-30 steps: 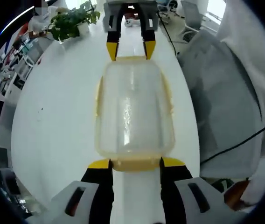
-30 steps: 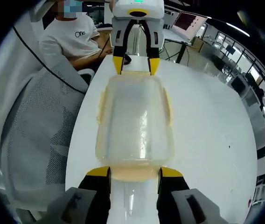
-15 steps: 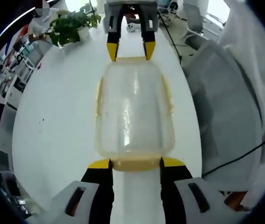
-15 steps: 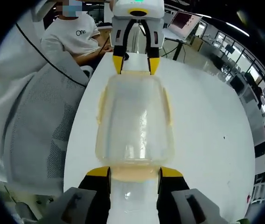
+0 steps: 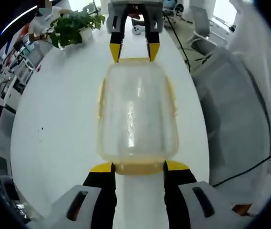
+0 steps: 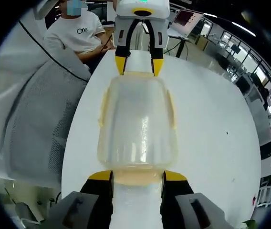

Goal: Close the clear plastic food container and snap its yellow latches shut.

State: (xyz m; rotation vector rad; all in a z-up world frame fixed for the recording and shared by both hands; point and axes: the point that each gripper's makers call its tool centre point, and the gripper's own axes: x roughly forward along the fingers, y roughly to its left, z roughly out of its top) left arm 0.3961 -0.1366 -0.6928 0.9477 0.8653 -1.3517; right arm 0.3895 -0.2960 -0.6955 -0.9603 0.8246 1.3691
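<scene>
Left gripper view: box (image 5: 136, 114) lies lengthwise between our left tongs (image 5: 138, 166) and right tongs (image 5: 134, 50), both spread, bracketing its end latches.

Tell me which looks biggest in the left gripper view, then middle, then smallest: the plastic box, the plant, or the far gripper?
1. The plastic box looks biggest by far.
2. and 3. The plant and the right gripper at the box's far end look about alike, so I won't rank them; both sit farther off, which shrinks them.
</scene>
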